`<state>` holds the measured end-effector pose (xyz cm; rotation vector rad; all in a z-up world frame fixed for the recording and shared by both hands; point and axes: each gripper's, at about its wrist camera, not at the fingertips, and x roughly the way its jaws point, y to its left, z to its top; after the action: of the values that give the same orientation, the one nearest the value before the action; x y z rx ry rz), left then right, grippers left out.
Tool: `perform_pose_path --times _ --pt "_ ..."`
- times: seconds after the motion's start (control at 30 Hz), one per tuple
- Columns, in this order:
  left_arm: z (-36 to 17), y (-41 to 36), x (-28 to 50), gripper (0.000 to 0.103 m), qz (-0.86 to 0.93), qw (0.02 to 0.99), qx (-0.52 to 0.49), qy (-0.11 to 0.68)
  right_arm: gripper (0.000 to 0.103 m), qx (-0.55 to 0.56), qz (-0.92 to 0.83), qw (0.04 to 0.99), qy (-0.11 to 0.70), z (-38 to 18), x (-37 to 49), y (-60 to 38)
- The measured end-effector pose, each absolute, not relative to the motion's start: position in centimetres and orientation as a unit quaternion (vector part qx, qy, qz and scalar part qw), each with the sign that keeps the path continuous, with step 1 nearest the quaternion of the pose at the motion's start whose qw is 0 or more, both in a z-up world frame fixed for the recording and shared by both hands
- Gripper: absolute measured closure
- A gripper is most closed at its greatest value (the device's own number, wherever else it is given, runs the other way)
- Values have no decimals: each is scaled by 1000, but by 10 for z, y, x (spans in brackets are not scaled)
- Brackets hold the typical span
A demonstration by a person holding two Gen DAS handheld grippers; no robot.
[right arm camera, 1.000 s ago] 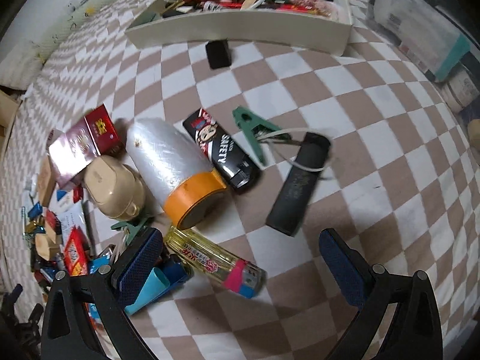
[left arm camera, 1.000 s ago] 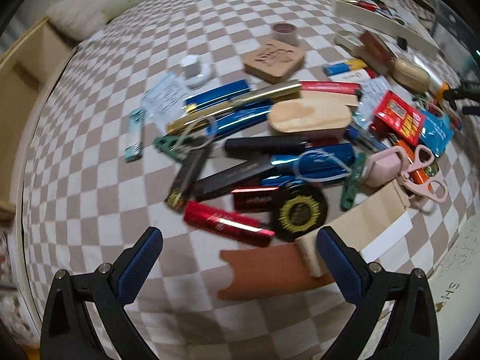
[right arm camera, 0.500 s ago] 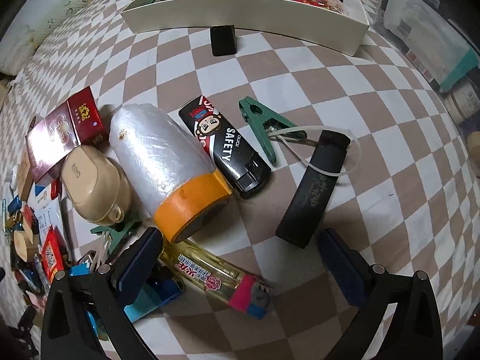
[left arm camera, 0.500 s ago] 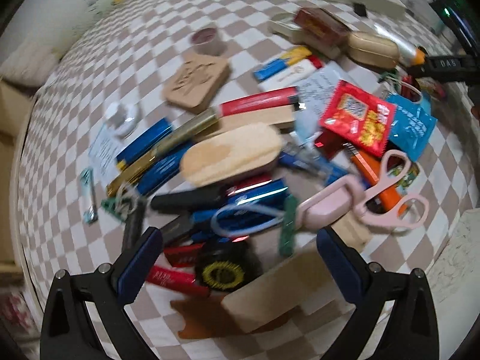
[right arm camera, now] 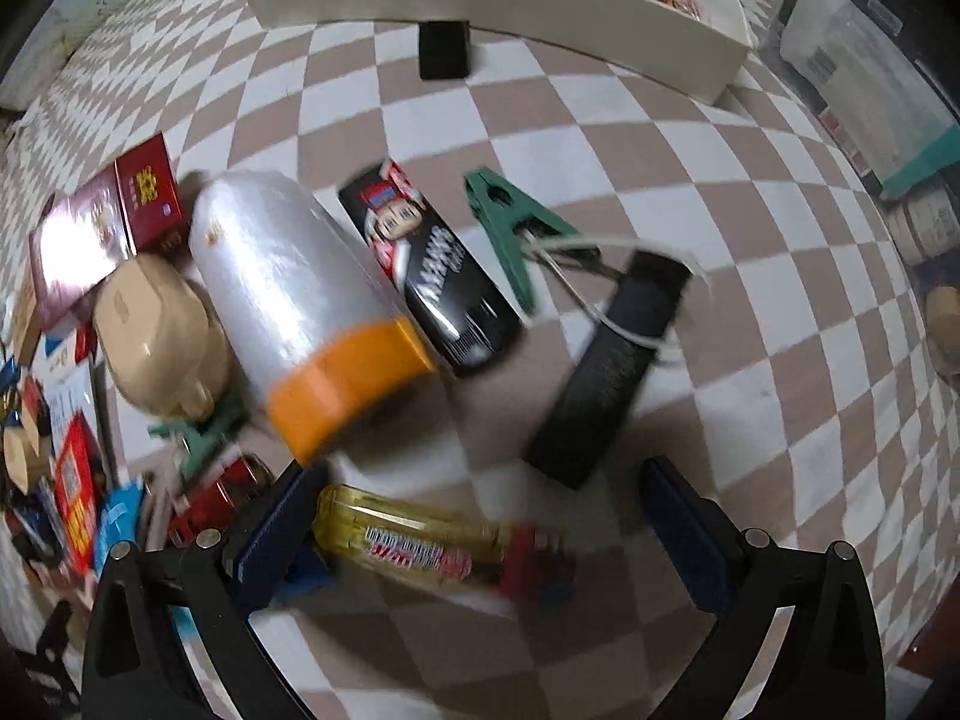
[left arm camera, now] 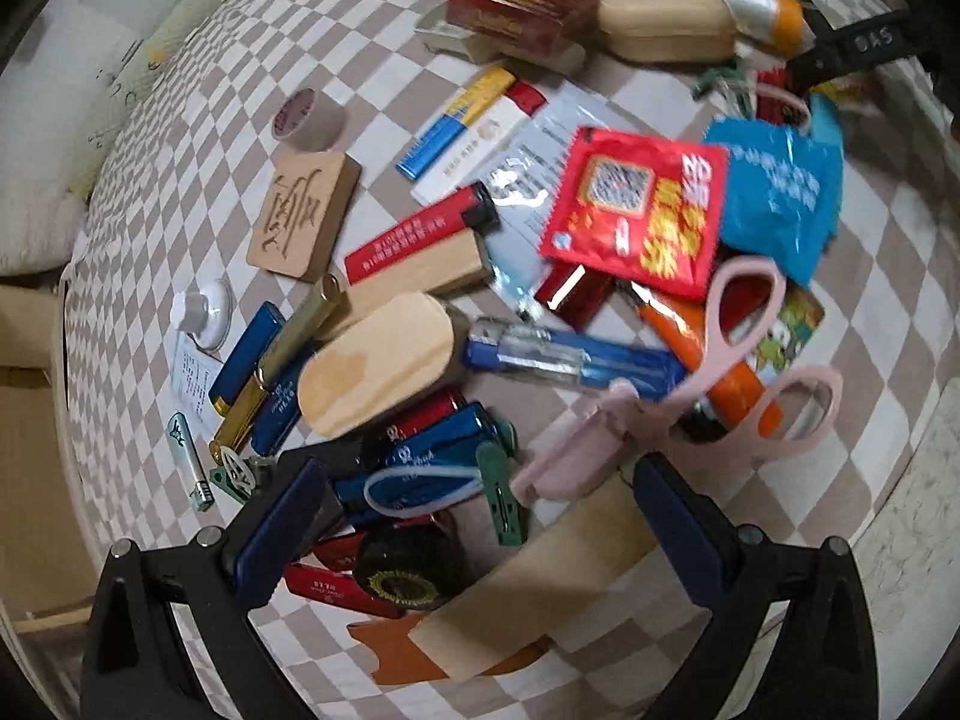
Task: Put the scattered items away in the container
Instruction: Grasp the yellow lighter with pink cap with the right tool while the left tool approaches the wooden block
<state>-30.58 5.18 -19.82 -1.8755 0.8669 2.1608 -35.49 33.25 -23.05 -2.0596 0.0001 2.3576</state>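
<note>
Left gripper (left arm camera: 480,525) spread wide, holding nothing, above a dense pile on the checkered cloth (left arm camera: 180,138): pink scissors (left arm camera: 744,372), wooden block (left arm camera: 375,363), red packet (left arm camera: 636,210), blue lighter (left arm camera: 576,357). Right gripper (right arm camera: 480,528) likewise spread and empty, over a yellow lighter (right arm camera: 420,540). Black lighter (right arm camera: 606,372) and green clip (right arm camera: 510,228) lie beyond it. White container (right arm camera: 498,0), already part filled, stands at the cloth's far edge.
</note>
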Motion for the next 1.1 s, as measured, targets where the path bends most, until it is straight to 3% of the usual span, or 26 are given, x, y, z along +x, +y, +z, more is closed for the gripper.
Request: perform_pose_path --times 0.4,0.73,0.97,1.1 --pt "-199 45 -299 0 726 37 -612 310 0 -669 743 -14 16 -238 -328 402" --pt "-190 4 -285 0 739 36 -621 259 0 -621 761 -137 -127 -235 -316 412" --pt "-179 -11 -261 0 757 137 -609 196 0 -617 754 -176 -141 -249 -310 431" --pt "-179 -9 -247 1 757 179 -596 198 19 -609 760 -180 -135 -252 -306 443"
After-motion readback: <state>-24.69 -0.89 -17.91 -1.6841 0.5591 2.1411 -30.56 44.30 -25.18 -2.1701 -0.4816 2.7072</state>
